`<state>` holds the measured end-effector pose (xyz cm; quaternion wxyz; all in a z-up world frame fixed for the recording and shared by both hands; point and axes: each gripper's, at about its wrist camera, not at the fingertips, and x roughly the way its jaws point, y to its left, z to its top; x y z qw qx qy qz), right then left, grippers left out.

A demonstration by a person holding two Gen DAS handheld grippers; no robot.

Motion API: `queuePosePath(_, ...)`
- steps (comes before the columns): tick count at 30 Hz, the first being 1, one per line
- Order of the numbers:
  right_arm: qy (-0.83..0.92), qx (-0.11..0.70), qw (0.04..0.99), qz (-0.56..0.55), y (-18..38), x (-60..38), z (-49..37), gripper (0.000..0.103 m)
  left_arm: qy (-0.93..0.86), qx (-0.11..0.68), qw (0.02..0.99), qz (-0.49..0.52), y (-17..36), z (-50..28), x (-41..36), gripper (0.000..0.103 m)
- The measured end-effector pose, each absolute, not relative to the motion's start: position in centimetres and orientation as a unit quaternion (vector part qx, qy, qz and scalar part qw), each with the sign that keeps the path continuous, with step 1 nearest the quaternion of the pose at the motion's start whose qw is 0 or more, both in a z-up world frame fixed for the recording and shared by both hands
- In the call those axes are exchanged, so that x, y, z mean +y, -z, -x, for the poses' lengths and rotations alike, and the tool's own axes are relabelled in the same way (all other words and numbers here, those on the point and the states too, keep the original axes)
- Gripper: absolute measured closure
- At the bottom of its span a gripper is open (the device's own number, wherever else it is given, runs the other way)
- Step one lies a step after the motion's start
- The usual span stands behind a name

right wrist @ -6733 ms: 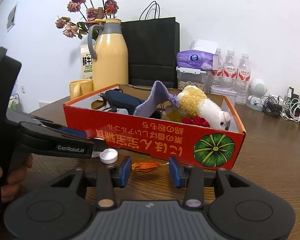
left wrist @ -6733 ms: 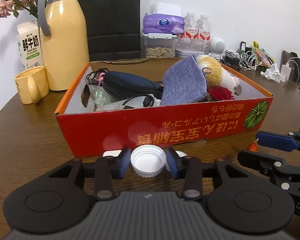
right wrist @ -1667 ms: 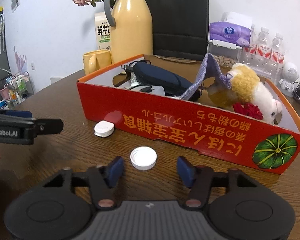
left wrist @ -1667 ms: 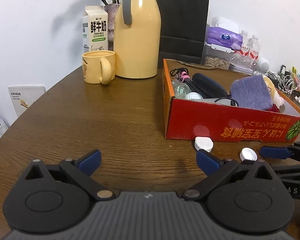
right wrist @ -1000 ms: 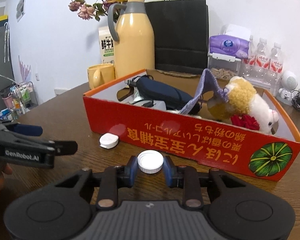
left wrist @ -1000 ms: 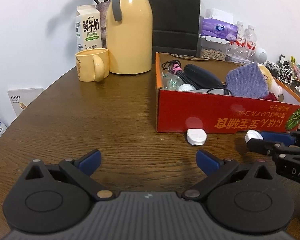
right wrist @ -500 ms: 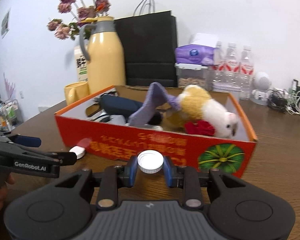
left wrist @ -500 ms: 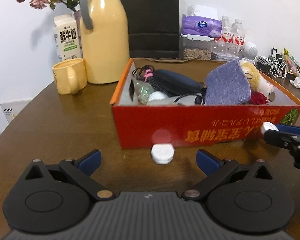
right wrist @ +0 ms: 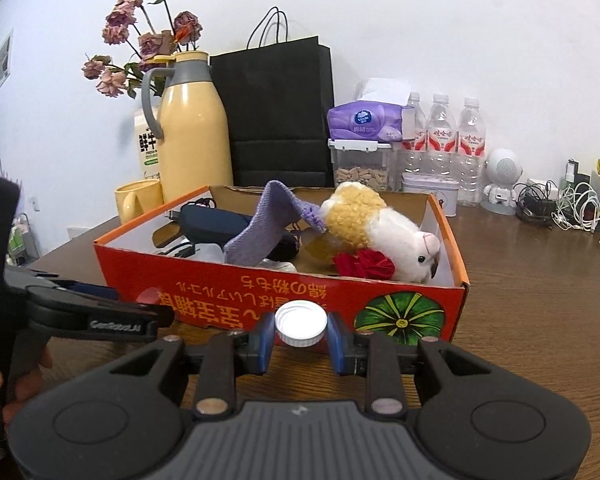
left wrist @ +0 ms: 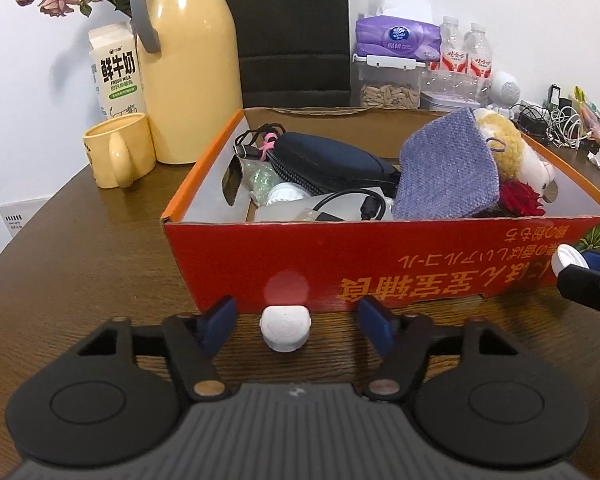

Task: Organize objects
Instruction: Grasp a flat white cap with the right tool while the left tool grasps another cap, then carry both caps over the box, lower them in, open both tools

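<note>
A red cardboard box [left wrist: 380,264] holds a dark pouch [left wrist: 332,160], cables, a purple knit cloth [left wrist: 448,172], a plush toy [right wrist: 380,224] and a red flower [right wrist: 364,264]. My left gripper [left wrist: 294,322] is open, its fingers on either side of a small white case [left wrist: 286,326] lying on the table against the box front. My right gripper [right wrist: 300,336] is shut on a white bottle cap [right wrist: 301,323] and holds it in front of the box [right wrist: 300,292]; the cap also shows in the left wrist view [left wrist: 566,260].
A yellow thermos [left wrist: 188,64], yellow mug [left wrist: 118,150], milk carton [left wrist: 118,76] and black paper bag [left wrist: 292,32] stand behind the box. Tissues, a seed container, water bottles [right wrist: 444,148] and a tangle of cables [right wrist: 560,204] line the back right of the wooden table [left wrist: 80,260].
My left gripper has moved forward to the white case and its fingers have narrowed around it. My right gripper has risen a little, still holding the cap before the box.
</note>
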<state>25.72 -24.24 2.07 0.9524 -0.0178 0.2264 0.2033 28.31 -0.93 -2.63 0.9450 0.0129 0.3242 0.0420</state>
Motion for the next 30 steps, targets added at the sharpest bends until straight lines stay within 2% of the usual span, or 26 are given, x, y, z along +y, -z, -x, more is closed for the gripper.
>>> queuePosePath(6,-0.209,0.224,0.952,0.022,-2.1,-24.1,-25.4,0.076,-0.035,0.333,0.942,-0.003,2.9,-28.5,-0.6,0.075)
queuePosePath(23,-0.211,0.221,0.952,0.023,-2.2,-23.9,-25.1,0.076,-0.025,0.299,0.954,-0.007,1.9,-26.2,-0.9,0.075)
queuePosePath(30,-0.215,0.208,0.954,0.02,-3.8,-24.3,-25.6,0.076,-0.001,0.257,0.966,-0.01,-0.8,-24.9,-1.9,0.075)
